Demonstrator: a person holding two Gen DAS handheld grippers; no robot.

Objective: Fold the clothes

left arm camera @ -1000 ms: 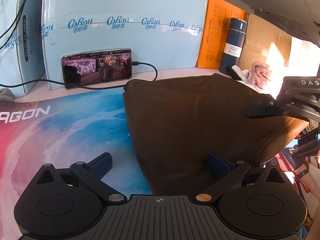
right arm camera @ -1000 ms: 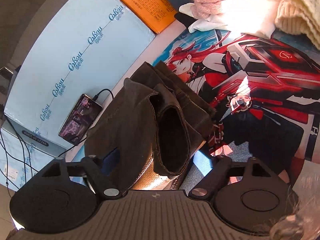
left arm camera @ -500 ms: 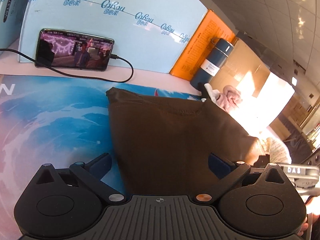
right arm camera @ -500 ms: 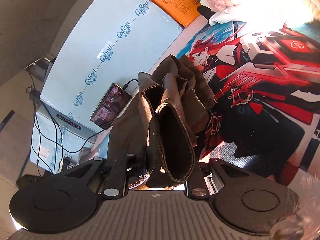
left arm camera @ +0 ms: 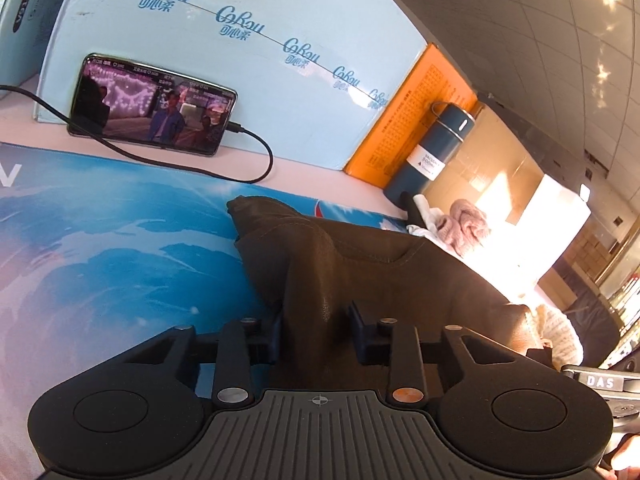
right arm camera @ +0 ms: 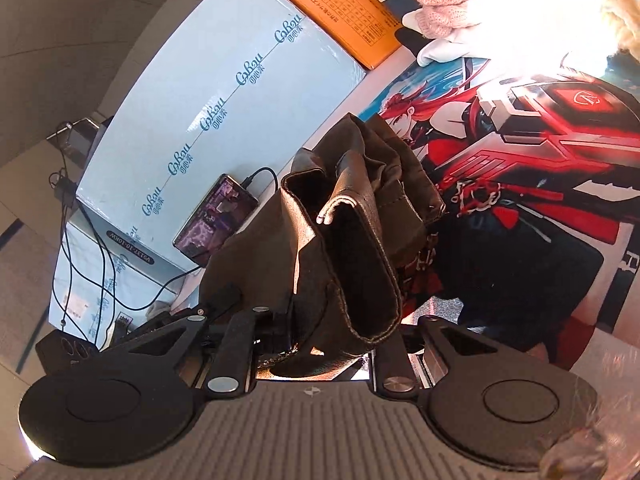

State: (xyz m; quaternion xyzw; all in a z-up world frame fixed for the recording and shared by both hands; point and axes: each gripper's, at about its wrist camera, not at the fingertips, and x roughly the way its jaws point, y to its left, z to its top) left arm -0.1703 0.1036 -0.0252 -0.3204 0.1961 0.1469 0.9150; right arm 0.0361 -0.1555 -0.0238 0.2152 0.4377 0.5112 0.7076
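A dark brown garment (left arm camera: pixel 360 276) lies bunched on the printed desk mat (left arm camera: pixel 100 248). My left gripper (left arm camera: pixel 316 330) is shut on its near edge, cloth pinched between the pads. In the right wrist view the same garment (right arm camera: pixel 352 240) hangs in thick folds, lifted off the mat. My right gripper (right arm camera: pixel 332 340) is shut on its lower folds; the fingertips are hidden by cloth. The right gripper's body (left arm camera: pixel 600 384) shows at the right edge of the left wrist view.
A phone (left arm camera: pixel 152 106) with a cable leans on a light blue box (left arm camera: pixel 240 60) at the back. An orange box (left arm camera: pixel 408 136), a blue flask (left arm camera: pixel 432 152) and pink and cream knitwear (left arm camera: pixel 468 224) sit to the right. The red-printed mat (right arm camera: pixel 540 160) lies beyond the garment.
My left gripper closed from open onto the garment's edge. My right gripper, shut half a second ago, has lifted the folds higher. Both cameras tilted upward.
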